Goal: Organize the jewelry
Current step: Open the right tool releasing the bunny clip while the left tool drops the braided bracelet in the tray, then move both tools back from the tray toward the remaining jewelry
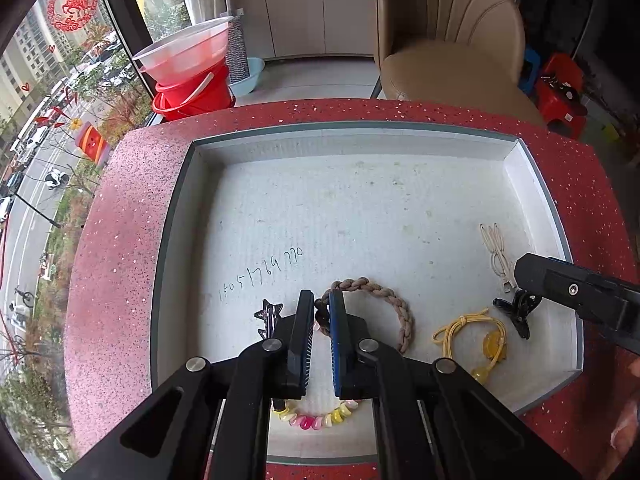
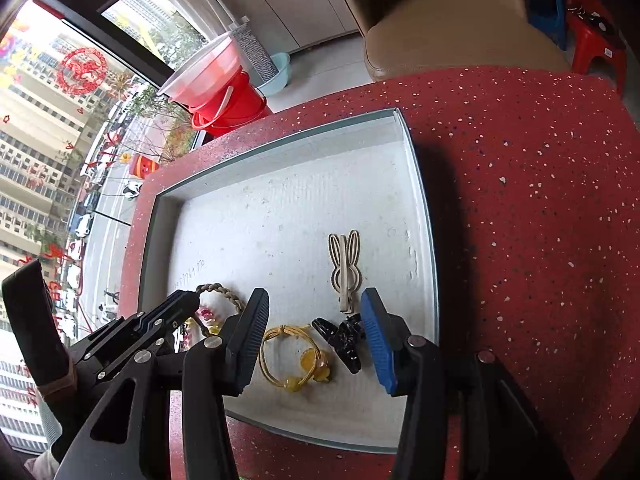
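Inside the shallow white box lid on the red speckled table, we list six pieces along the near edge: a dark star-shaped clip, a braided brown bracelet, a pastel bead bracelet, a yellow cord hair tie with amber beads, a black claw clip, and a beige rabbit-ear clip.

Our left gripper has its jaws drawn near together around the braided bracelet's left end; whether they actually pinch it we cannot tell. Our right gripper hangs spread wide above the hair tie and claw clip, holding nothing.

Progress, by our judgement: all visible pieces are boxed; only tidying remains.
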`<action>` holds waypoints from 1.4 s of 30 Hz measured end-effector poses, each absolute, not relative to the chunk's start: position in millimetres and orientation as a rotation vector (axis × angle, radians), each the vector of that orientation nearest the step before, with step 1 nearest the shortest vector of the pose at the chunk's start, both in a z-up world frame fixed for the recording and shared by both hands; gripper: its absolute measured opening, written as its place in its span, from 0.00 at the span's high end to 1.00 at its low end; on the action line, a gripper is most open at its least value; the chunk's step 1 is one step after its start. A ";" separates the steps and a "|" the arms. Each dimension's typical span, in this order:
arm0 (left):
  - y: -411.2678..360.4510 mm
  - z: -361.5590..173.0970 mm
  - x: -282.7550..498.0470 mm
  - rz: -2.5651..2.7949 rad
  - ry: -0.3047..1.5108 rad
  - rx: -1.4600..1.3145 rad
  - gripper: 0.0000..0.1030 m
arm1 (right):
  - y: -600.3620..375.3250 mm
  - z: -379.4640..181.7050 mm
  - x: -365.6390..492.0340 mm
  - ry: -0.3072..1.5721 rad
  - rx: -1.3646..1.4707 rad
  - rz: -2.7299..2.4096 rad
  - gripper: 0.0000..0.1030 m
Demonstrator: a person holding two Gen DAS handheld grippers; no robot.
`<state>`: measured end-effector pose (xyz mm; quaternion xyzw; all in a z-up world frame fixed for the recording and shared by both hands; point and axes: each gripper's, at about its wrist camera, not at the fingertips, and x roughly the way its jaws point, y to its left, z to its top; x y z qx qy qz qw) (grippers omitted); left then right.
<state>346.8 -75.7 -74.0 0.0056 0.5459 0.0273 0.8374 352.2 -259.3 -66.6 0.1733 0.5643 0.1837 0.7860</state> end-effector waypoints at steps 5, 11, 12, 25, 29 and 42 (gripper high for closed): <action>-74.4 -74.1 345.9 0.046 1.152 0.003 0.75 | -261.1 -54.3 338.2 1.190 0.392 0.393 0.50; -66.8 -73.8 346.9 0.029 1.153 -0.030 0.75 | -266.1 -44.1 323.5 1.169 0.417 0.393 0.50; -66.2 -73.1 346.4 0.026 1.149 -0.035 0.75 | -267.4 -42.6 320.8 1.167 0.421 0.393 0.50; -61.7 -57.6 338.1 0.025 1.066 -0.012 0.00 | -278.8 -34.6 277.7 1.150 0.475 0.400 0.36; -57.0 -46.1 322.9 0.066 1.038 0.031 0.00 | -280.6 -29.7 258.0 1.110 0.489 0.410 0.15; -25.0 -60.8 238.5 0.061 1.152 0.005 0.00 | -267.6 -47.1 200.2 1.215 0.415 0.416 0.00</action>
